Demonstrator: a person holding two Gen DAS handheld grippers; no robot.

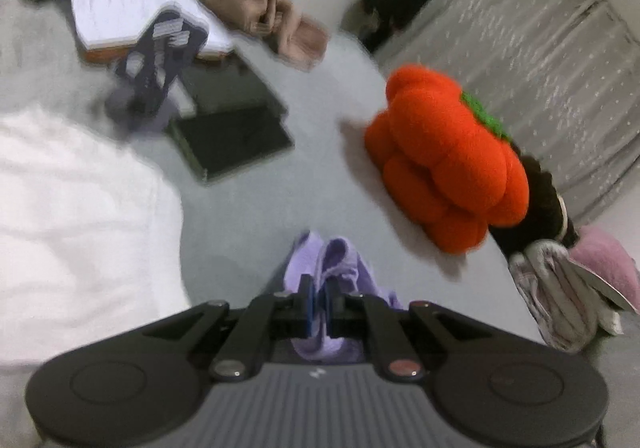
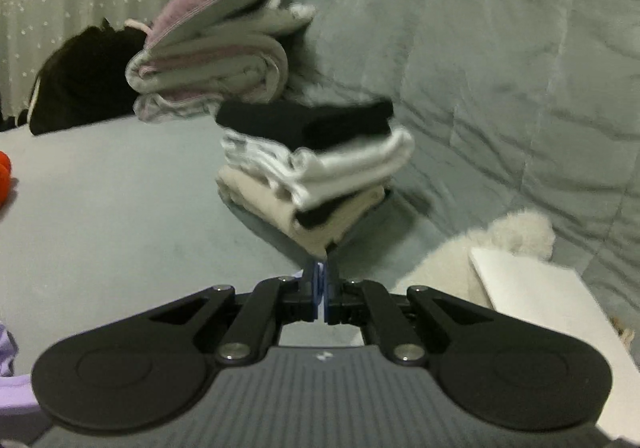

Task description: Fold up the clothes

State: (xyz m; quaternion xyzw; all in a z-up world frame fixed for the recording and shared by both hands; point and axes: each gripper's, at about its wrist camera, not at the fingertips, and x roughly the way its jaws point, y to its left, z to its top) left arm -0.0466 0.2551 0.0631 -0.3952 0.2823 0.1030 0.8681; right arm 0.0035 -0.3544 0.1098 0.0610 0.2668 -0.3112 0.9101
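Note:
A lilac garment (image 1: 340, 260) bunches up between the fingers of my left gripper (image 1: 319, 290), which is shut on it above the grey bed sheet (image 1: 304, 184). My right gripper (image 2: 320, 282) is also shut, with a thin pale lilac edge pinched between its blue pads. More of the lilac garment (image 2: 10, 364) hangs at the lower left edge of the right wrist view. Just beyond the right fingertips stands a stack of folded clothes (image 2: 320, 168), black on top, then white and beige.
An orange pumpkin plush (image 1: 444, 164), dark books (image 1: 236, 140), a beige garment (image 1: 260, 8) and a white cloth (image 1: 80, 208) lie on the bed. A rolled pink-and-grey bundle (image 2: 208, 60), a grey quilt (image 2: 500, 68), a white fluffy item (image 2: 504, 244) and a white box (image 2: 552, 312) are near the stack.

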